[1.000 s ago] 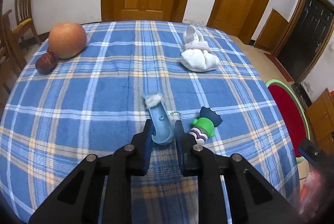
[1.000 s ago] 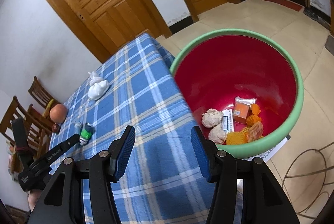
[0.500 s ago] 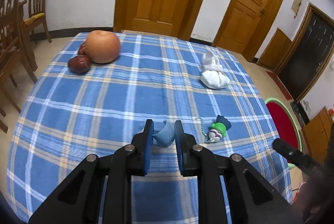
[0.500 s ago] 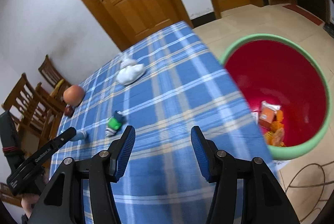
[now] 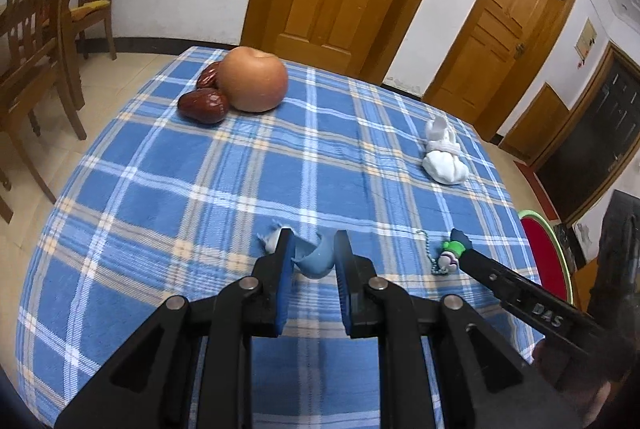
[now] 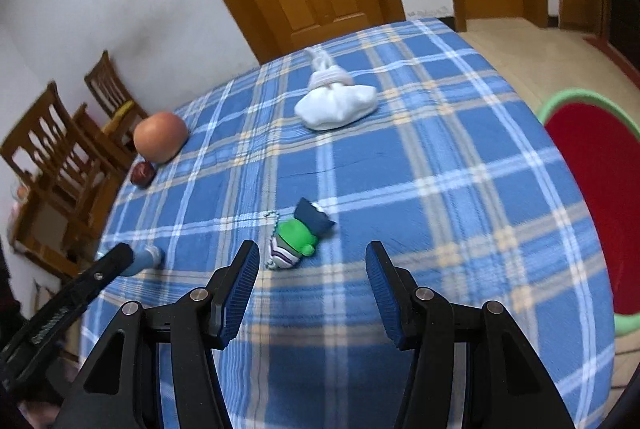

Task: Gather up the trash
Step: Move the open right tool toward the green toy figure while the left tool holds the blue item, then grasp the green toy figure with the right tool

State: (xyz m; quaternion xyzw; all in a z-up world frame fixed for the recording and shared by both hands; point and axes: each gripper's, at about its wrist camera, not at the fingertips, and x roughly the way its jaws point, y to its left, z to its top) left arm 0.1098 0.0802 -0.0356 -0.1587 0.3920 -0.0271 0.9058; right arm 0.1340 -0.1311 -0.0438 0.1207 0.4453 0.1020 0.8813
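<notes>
One counter (image 5: pixel 168 189), round-edged, under a blue plaid cloth; its rim curves from 7 o'clock round to 4 o'clock in the left wrist view, with bare tiled floor beyond. One red basin with a green rim (image 6: pixel 592 197), on the floor past the counter's edge at 3 o'clock in the right wrist view. Three wooden chairs at 9 to 10 o'clock off the counter. One orange-brown round fruit (image 5: pixel 253 79) at 11 o'clock near the far rim, two dark red dates (image 5: pixel 203 101) touching it. One white knotted cloth bundle (image 5: pixel 443 157) at 2 o'clock. One green toy figure with a bead chain (image 6: pixel 298 239), lying just ahead of the right tool (image 6: pixel 310 283), whose jaws stand apart with nothing between them. One piece of trash, a pale blue curled scrap with a fuzzy white tip (image 5: pixel 316 259), pinched in the closed left tool (image 5: pixel 314 261). Wide bare cloth mid-counter.
</notes>
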